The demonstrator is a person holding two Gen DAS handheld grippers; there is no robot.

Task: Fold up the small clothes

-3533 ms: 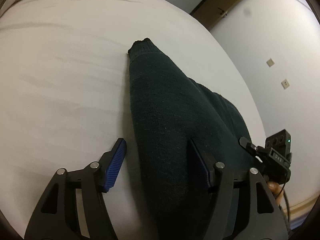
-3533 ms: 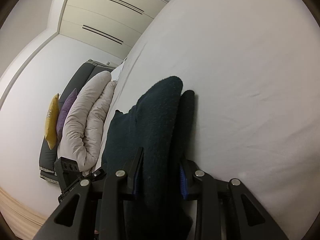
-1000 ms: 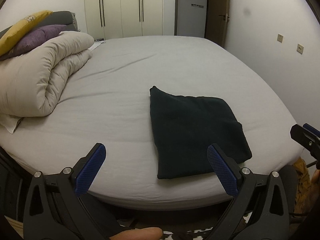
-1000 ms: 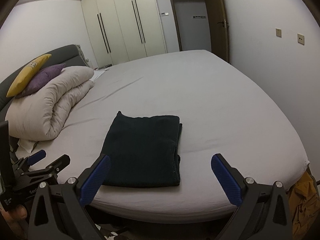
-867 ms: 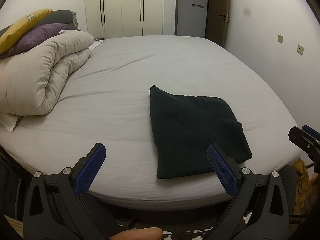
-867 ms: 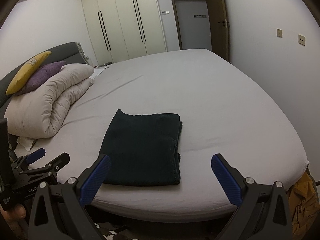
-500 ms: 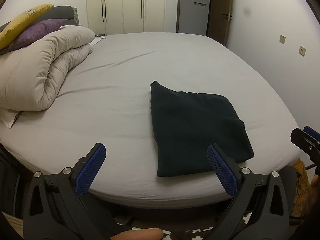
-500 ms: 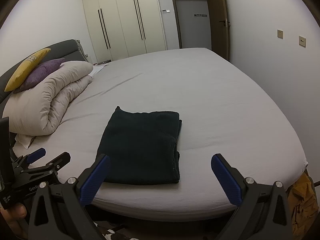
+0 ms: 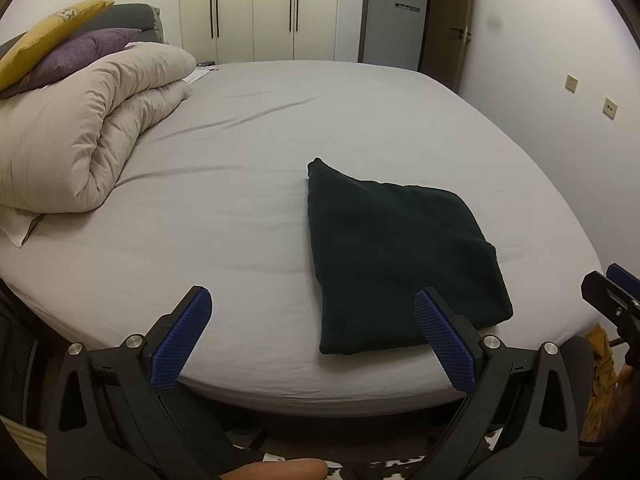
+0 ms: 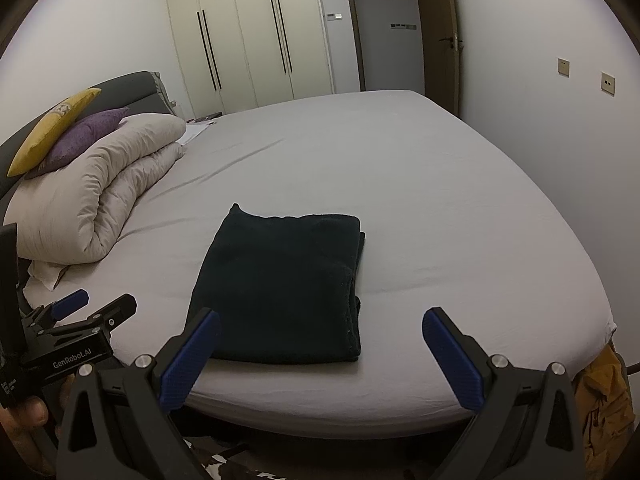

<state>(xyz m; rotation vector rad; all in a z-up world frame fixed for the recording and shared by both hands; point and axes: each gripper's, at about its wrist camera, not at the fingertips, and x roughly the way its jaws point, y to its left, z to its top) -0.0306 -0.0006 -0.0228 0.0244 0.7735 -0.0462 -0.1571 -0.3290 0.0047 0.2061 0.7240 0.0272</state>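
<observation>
A dark knitted garment [image 9: 396,252] lies folded into a flat rectangle near the front edge of the bed [image 9: 248,152]; the right wrist view shows the same garment [image 10: 284,284] with its layered edges on the right side. My left gripper [image 9: 312,336] hangs open in front of the bed, short of the cloth, with nothing between its blue pads. My right gripper [image 10: 320,356] is also open and empty, held off the mattress edge just before the garment. The left gripper [image 10: 80,312] appears at the lower left of the right wrist view.
A rolled beige duvet [image 9: 80,136] with purple and yellow cushions [image 9: 80,48] fills the bed's left side. Wardrobe doors [image 10: 248,36] and a doorway [image 10: 392,32] stand behind. A yellow cloth [image 10: 604,404] lies beside the bed at the right. A wall [image 9: 560,92] runs along the right.
3.5 s ago both grippers were at the garment, the right one shut on it. Both are now off it, open and back beyond the bed's edge; over the last second they barely shifted.
</observation>
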